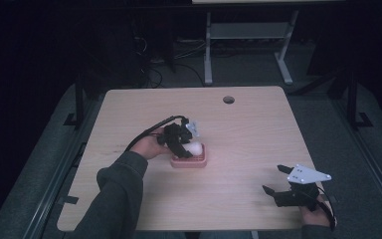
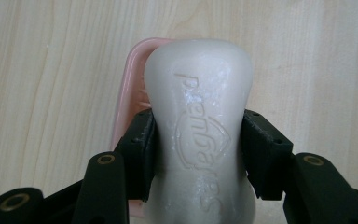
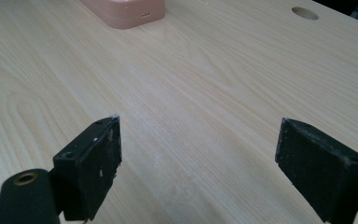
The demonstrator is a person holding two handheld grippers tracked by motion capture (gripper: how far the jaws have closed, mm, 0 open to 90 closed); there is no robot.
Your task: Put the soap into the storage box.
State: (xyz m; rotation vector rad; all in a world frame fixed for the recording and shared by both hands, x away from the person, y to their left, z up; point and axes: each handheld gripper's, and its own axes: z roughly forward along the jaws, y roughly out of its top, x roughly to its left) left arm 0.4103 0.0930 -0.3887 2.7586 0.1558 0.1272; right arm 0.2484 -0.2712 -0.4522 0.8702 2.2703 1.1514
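While the left claw [image 2: 198,154] clamps soap [image 2: 199,121], the right claw [image 3: 233,168] gapes over the wooden table [image 1: 258,134].

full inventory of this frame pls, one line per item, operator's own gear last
soap bar: 1, off-white, embossed lettering, clamped in the left claw above the dish
soap dish: 1, pink, mid-table, left of centre
table: 1, light wood, round hole near the far edge
desk frame: 1, grey, on the floor behind the table
left claw: 1, black, shut on the soap bar
right claw: 1, black, open, low over bare wood at the table's near right
hands: 2, left with a grey sleeve, right at the near edge
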